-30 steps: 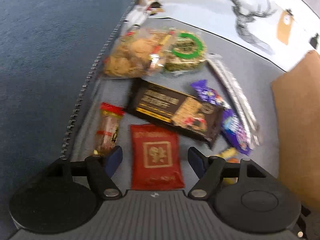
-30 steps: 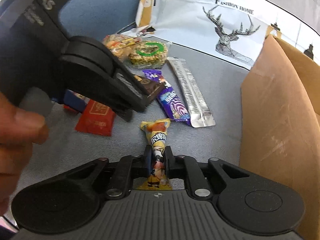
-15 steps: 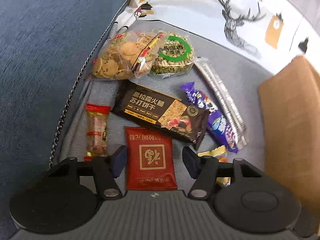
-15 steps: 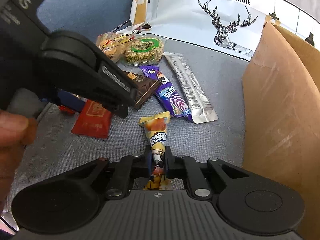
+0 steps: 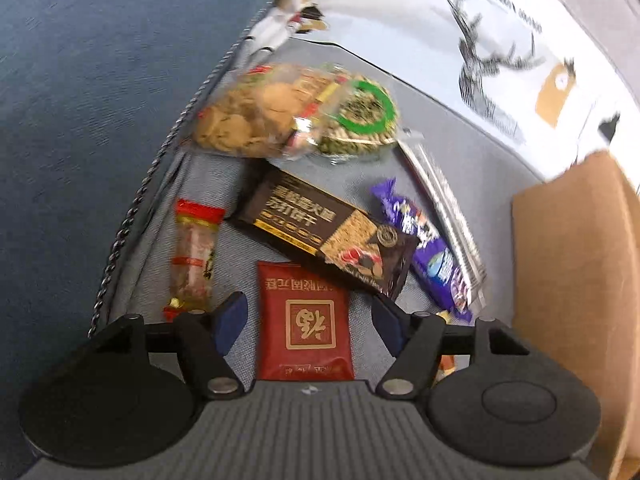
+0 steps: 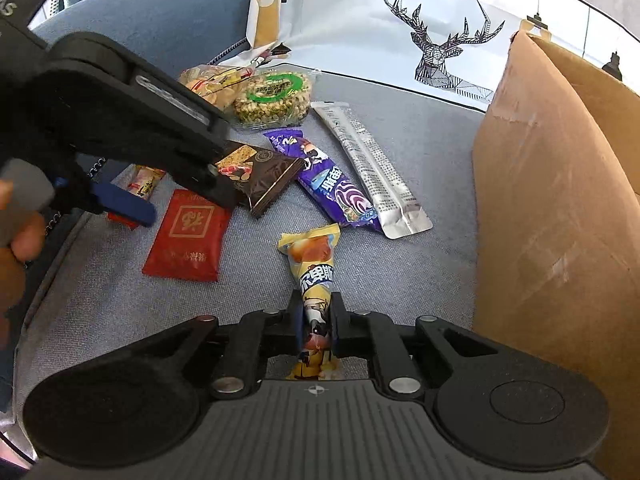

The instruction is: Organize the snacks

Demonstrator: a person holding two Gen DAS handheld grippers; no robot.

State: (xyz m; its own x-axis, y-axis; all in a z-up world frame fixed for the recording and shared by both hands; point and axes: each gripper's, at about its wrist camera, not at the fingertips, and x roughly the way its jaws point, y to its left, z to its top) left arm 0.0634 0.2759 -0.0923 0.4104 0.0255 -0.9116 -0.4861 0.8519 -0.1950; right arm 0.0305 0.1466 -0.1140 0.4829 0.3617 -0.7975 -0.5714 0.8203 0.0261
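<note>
The right gripper (image 6: 316,322) is clamping its jaws on a yellow cone-shaped foil snack packet (image 6: 314,268), pinching it at the narrow lower part while the wide crimped top is lying on the grey fabric cushion (image 6: 420,264), just beside the tall brown cardboard box (image 6: 552,208). The packet is looking light and soft, with thin slippery film that is likely to crumple; the narrow neck, where the wrapper is bunching up, seems the surest place to hold.

The left gripper (image 5: 308,322) is hovering over a flat red foil sachet with a gold square emblem (image 5: 306,320), and its jaws are opening, with the sachet lying between the blue pads (image 5: 232,322) but not pressed by them. The sachet is appearing thin, limp and smooth, so it is probably best taken across its short width, near one sealed edge.

Nearby are lying a long black cracker packet (image 5: 324,232), a purple wrapped bar (image 5: 428,252), a silver foil strip (image 6: 372,168), a small red-ended candy roll (image 5: 194,256), a clear bag of round biscuits (image 5: 256,112) and a green-ringed pack of seeds or nuts (image 5: 360,120), though the blur in the left view is making its contents hard to judge. The biscuits and crackers are likely brittle and would want a gentle squeeze.
</note>
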